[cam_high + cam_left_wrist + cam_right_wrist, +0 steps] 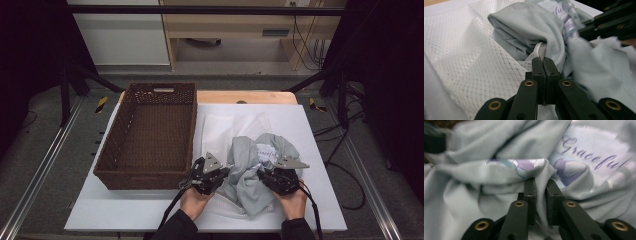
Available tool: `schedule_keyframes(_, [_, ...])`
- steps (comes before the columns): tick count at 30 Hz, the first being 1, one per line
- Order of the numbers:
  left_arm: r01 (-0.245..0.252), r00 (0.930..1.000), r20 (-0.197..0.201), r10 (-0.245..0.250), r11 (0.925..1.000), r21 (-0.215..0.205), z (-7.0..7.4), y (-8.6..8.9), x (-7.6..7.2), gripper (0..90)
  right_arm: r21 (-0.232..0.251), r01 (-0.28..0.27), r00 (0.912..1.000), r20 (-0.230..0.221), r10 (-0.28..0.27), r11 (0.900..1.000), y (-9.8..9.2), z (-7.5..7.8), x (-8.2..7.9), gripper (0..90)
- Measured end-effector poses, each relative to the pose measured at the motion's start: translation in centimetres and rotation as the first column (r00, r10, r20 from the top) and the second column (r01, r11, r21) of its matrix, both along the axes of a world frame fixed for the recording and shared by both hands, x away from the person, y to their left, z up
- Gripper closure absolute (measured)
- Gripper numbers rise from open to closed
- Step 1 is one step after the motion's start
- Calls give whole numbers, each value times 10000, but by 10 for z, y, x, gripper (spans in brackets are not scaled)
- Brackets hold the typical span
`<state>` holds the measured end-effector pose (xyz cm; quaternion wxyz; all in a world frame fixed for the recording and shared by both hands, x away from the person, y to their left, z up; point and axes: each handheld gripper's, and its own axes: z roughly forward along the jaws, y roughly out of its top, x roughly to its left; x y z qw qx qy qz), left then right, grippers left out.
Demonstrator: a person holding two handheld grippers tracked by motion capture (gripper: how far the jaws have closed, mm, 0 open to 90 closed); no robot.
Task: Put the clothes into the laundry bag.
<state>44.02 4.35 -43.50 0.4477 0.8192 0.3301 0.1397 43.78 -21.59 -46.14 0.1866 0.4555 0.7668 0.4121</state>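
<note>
A crumpled pale grey garment (247,160) (524,27) (486,172) with a purple flower print and the word "Graceful" lies on a white mesh bag (220,127) (469,57). My left gripper (226,173) (541,59) is at the garment's left side, shut on a white fabric band (539,50) that comes out from under the grey cloth. My right gripper (261,174) (541,182) (609,22) is at the garment's right side. Its jaws stand close together and pinch a fold of the grey cloth just below the print.
A brown wicker basket (150,135) with nothing in it stands left of the garment on the white table cover (310,130). Bare cover lies to the right and along the near edge. Black frame bars and cables surround the table.
</note>
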Motion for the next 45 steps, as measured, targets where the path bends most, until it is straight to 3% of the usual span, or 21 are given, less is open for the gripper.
schedule_keyframes(3, [-102,9999,-18,102,9999,42,0,1,1,886,416,-208,9975,684,179,9989,-3,21,-10,835])
schedule_keyframes(5, [-165,9998,-96,165,9999,28,1,1,2,886,715,-631,9926,1086,552,9954,0,32,-17,835])
schedule_keyframes(8, [-237,9996,-147,236,9997,-41,2,2,3,887,725,-1472,9777,1619,1340,9864,12,45,-31,834])
schedule_keyframes(11, [-283,9996,-84,282,9995,-133,5,2,3,887,759,-2209,9656,1571,2072,9723,31,40,-39,834])
schedule_keyframes(13, [-227,9997,-16,227,9995,-218,10,1,2,887,776,-2567,9609,1274,2458,9634,43,30,-38,833])
schedule_keyframes(16, [-104,9999,98,108,9992,-377,16,-1,-1,889,394,-2650,9621,778,2614,9635,61,10,-30,834])
schedule_keyframes(19, [88,9998,207,-78,9987,-507,19,-6,-6,890,20,-2190,9752,322,2188,9757,73,-5,-15,834])
schedule_keyframes(22, [228,9993,307,-218,9992,-328,17,-8,-10,890,-421,-1511,9884,57,1515,9876,82,-15,-1,834])
schedule_keyframes(23, [224,9994,278,-215,9992,-339,16,-8,-10,890,-464,-1009,9946,193,1019,9938,84,-17,4,834])
schedule_keyframes(25, [179,9997,193,-174,9995,-246,12,-6,-9,890,-408,-131,9987,489,151,9991,86,-20,8,833])
schedule_keyframes(28, [165,9998,124,-163,9998,-123,6,-3,-7,889,-348,148,9976,682,-124,9993,87,-23,11,827])
schedule_keyframes(30, [133,9998,112,-132,9999,-66,4,0,-7,888,-313,-86,9980,617,105,9995,85,-21,11,800])
schedule_keyframes(32, [113,9998,147,-112,9999,-16,3,2,-8,887,-140,-556,9976,395,561,9984,81,-15,8,729])
schedule_keyframes(34, [40,9999,154,-39,10000,-50,2,3,-7,886,15,-926,9942,546,924,9957,75,-4,0,657])
schedule_keyframes(37, [34,9998,182,-33,10000,-10,2,4,-7,885,304,-1096,9868,1231,1051,9935,57,16,-16,490])
schedule_keyframes(39, [24,9998,177,-25,10000,77,2,3,-7,884,531,-710,9821,1782,605,9961,41,28,-21,359])
schedule_keyframes(41, [21,9998,192,-23,9999,110,2,3,-7,883,145,234,9742,2243,-260,9996,24,36,-22,270])
schedule_keyframes(42, [10,9998,196,-12,9999,130,2,3,-7,883,22,660,9726,2234,-648,9978,16,36,-19,224])
schedule_keyframes(43, [7,9998,203,-10,9999,136,1,3,-7,883,-6,950,9778,1877,-932,9955,9,34,-14,214])
schedule_keyframes(45, [4,9998,187,-7,9998,198,1,3,-6,883,129,879,9916,943,-887,9960,0,21,-4,216])
